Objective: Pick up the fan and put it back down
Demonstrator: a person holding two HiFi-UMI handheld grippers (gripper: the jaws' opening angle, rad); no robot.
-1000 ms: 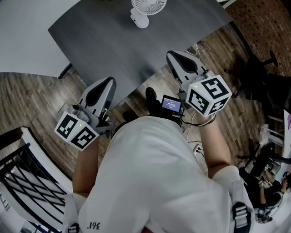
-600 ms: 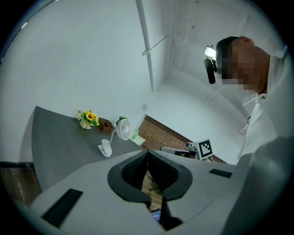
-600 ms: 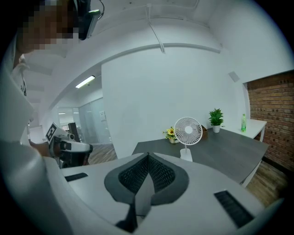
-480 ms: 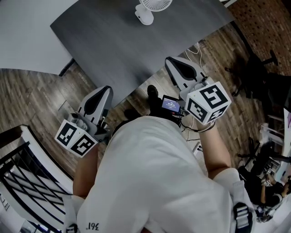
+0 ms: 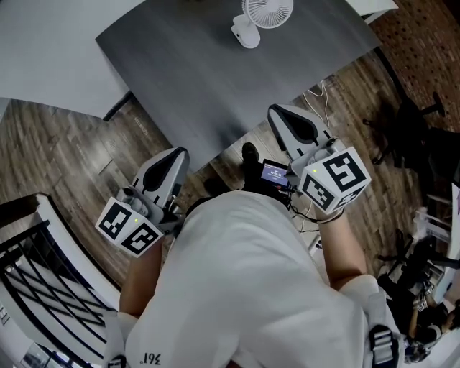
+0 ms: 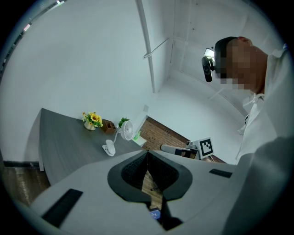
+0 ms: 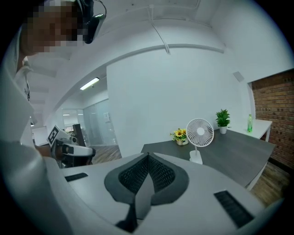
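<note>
A small white fan (image 5: 262, 16) stands upright on its round base at the far side of the dark grey table (image 5: 208, 79). It also shows in the left gripper view as a white fan (image 6: 123, 133) and in the right gripper view as a white fan (image 7: 200, 134). My left gripper (image 5: 176, 152) hovers at the table's near edge, shut and empty. My right gripper (image 5: 277, 111) reaches just over that near edge, also shut with nothing in it. Both are well short of the fan. Their jaws meet tip to tip, at left gripper (image 6: 147, 152) and right gripper (image 7: 148, 156).
A pot of yellow flowers (image 7: 179, 135), a small green plant (image 7: 223, 118) and a green bottle (image 7: 249, 123) stand at the table's back. There is wood floor below, a black railing (image 5: 29, 280) at lower left, cables and a dark chair (image 5: 410, 122) on the right.
Both grippers and the head camera have shifted sideways along the table's near edge, so the fan sits further right in the head view. The fan has not moved. Both jaws stay shut.
</note>
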